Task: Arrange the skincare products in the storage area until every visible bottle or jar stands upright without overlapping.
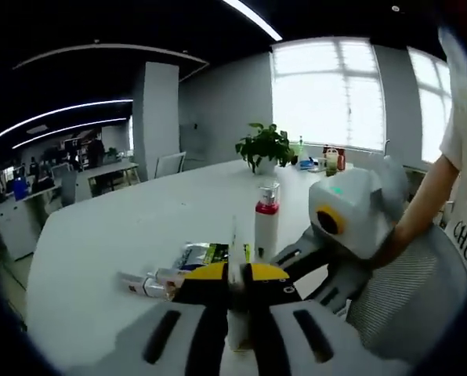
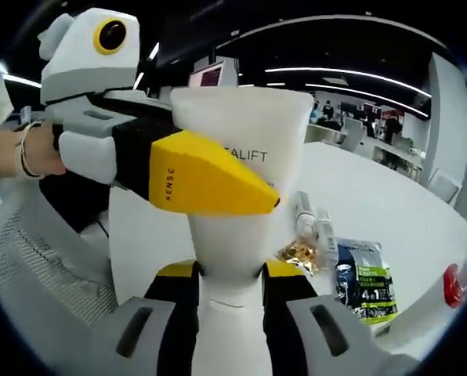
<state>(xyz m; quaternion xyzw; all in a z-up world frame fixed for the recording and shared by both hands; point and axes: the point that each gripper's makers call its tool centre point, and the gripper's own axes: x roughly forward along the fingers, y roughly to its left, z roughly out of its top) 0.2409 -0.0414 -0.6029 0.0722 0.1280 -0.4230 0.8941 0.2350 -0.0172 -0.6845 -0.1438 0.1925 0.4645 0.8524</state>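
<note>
One white tube; one red-capped bottle; one sachet; one potted plant

Open-plan office here. Big white meeting table up front, rows of desks w/ office chairs behind, ppl at workstations far back. Strip ceiling lights run across, large windows glow bright, potted plant on the table's far end.
</note>
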